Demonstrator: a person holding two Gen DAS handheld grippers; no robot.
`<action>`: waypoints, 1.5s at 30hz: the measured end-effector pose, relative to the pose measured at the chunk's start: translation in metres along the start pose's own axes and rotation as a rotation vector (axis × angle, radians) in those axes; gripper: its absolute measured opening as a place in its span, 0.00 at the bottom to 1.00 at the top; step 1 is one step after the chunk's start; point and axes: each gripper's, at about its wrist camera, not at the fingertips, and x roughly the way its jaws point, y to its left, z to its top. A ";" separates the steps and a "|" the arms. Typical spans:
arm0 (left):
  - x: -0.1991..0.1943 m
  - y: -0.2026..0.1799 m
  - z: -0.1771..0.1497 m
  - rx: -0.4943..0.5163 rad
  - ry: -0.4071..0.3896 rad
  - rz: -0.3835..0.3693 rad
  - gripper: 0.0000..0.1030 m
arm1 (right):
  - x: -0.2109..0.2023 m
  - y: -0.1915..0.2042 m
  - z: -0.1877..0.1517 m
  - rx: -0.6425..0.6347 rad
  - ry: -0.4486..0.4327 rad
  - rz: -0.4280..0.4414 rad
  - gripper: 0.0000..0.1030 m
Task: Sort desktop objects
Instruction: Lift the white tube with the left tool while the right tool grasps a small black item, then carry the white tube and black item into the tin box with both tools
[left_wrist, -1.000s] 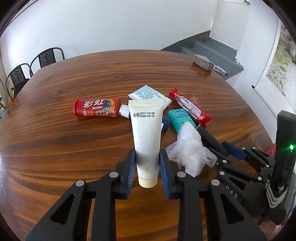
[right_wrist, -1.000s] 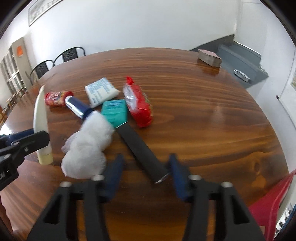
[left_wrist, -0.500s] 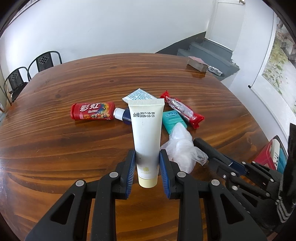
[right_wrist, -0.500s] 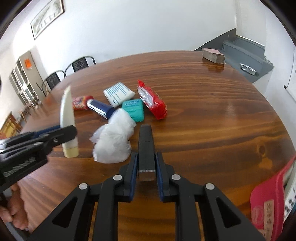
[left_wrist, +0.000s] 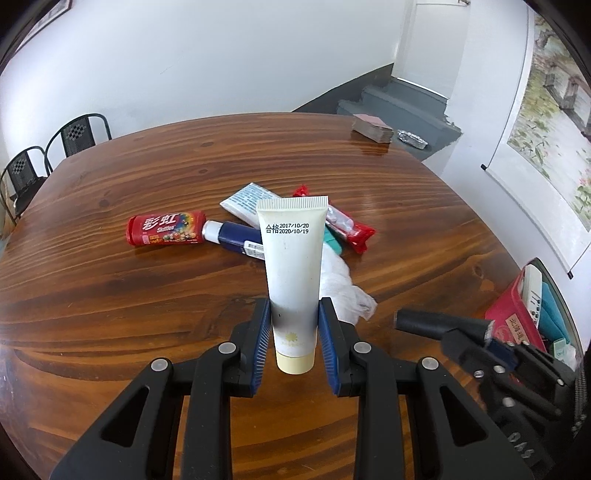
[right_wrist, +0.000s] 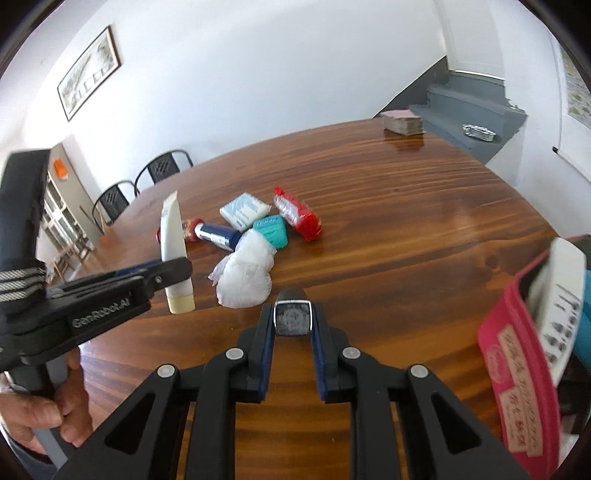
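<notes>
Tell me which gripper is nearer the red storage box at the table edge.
Right. The right gripper, shut on a black bar, sits beside the red box; the left gripper holds a tube farther away.

cream tube (left_wrist: 293, 266) – "2017/10/20, 2020/10/19", red canister (left_wrist: 166, 228) – "Skittles"

1. Both grippers (left_wrist: 291, 339) (right_wrist: 292, 338) are matte black plastic with triangular cutouts.
2. Blue ribbed pads (left_wrist: 260, 343), silver pivot screws.
3. "GenRobot.AI" printed on the left one's side, striped strap above.
</notes>
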 end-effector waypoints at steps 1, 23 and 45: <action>0.000 -0.002 -0.001 0.005 0.000 -0.002 0.28 | -0.005 -0.002 0.000 0.009 -0.012 0.000 0.20; -0.017 -0.060 -0.020 0.100 0.000 -0.081 0.28 | -0.147 -0.097 -0.025 0.223 -0.282 -0.264 0.20; -0.023 -0.124 -0.037 0.176 0.029 -0.172 0.28 | -0.168 -0.171 -0.054 0.293 -0.248 -0.570 0.20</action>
